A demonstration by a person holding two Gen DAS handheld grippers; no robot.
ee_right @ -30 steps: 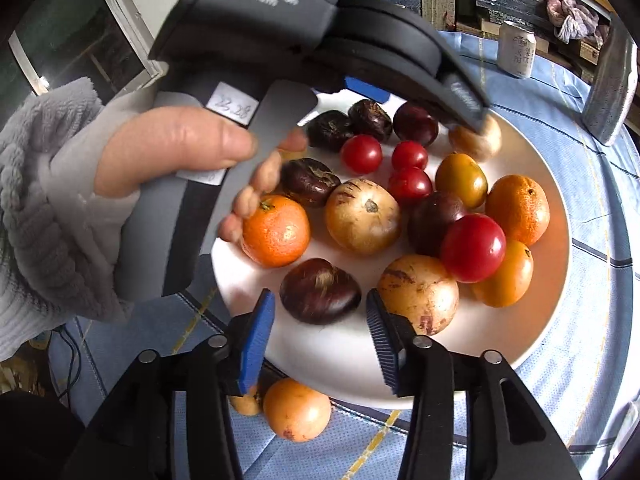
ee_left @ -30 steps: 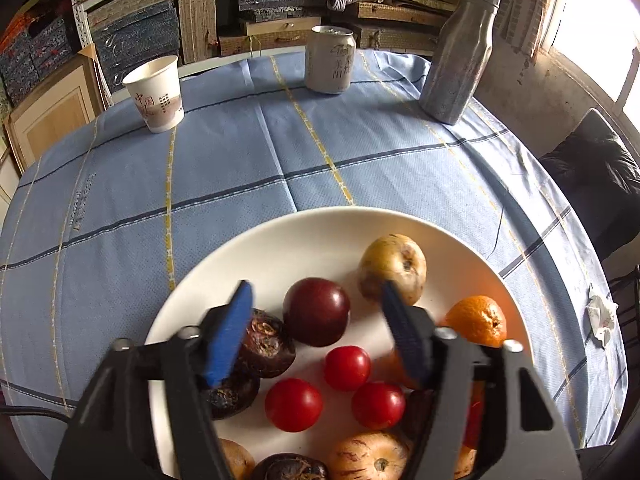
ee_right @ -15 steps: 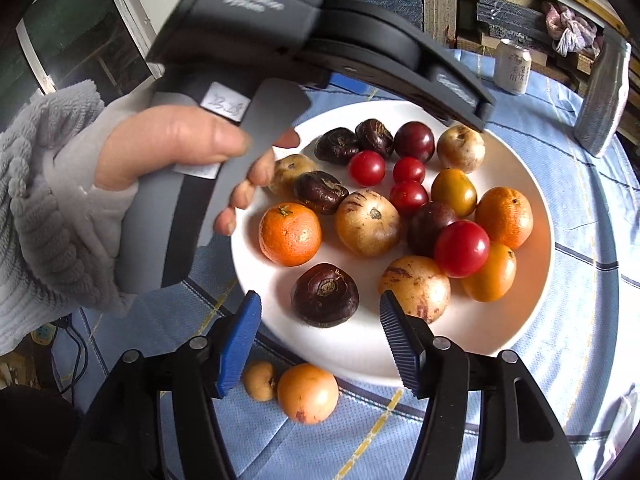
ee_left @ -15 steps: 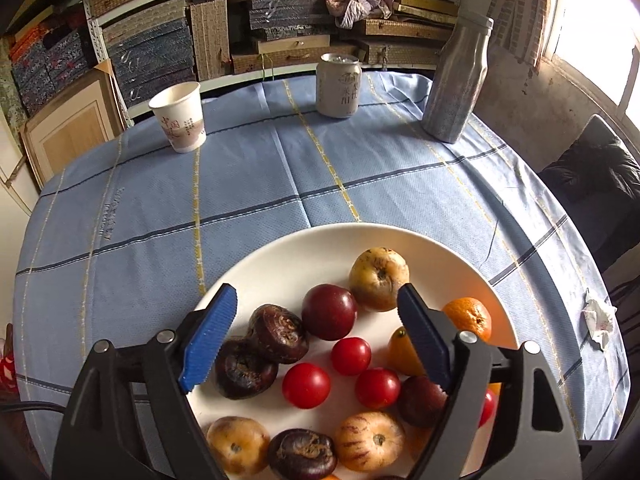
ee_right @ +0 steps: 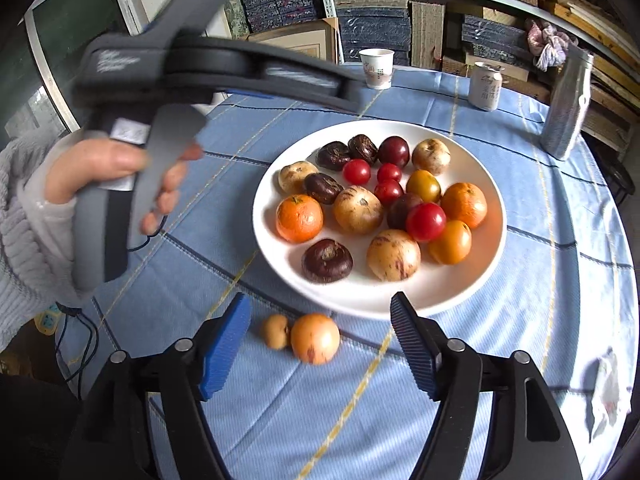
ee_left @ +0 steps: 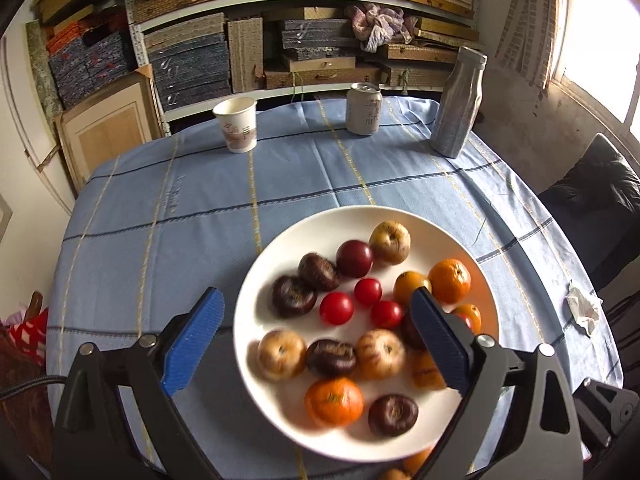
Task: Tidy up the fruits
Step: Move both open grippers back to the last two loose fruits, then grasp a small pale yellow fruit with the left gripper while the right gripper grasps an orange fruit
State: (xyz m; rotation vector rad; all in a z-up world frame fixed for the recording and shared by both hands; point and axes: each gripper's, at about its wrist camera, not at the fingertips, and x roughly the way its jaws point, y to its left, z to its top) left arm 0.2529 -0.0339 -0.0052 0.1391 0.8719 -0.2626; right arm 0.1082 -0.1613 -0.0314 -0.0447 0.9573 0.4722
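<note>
A white plate (ee_left: 436, 232) (ee_right: 472, 152) on the blue tablecloth holds several fruits: oranges, red tomatoes, dark purple fruits and tan striped ones. My left gripper (ee_left: 316, 340) is open and empty, raised over the plate's near-left side. My right gripper (ee_right: 320, 344) is open and empty above the cloth just in front of the plate. A yellow-orange fruit (ee_right: 315, 338) and a small brown fruit (ee_right: 275, 331) lie on the cloth between its fingers. The left gripper's body, held by a hand, shows in the right wrist view (ee_right: 168, 76).
A paper cup (ee_left: 236, 124) (ee_right: 377, 63), a can (ee_left: 364, 109) (ee_right: 485, 86) and a grey bottle (ee_left: 458, 102) (ee_right: 566, 106) stand at the table's far side. A crumpled tissue (ee_left: 582, 306) lies at the right edge. Shelves stand behind.
Both grippers have pulled back and up from the plate, so more of the table shows. The left gripper's jaws opened wider. The two loose fruits on the cloth came fully into view.
</note>
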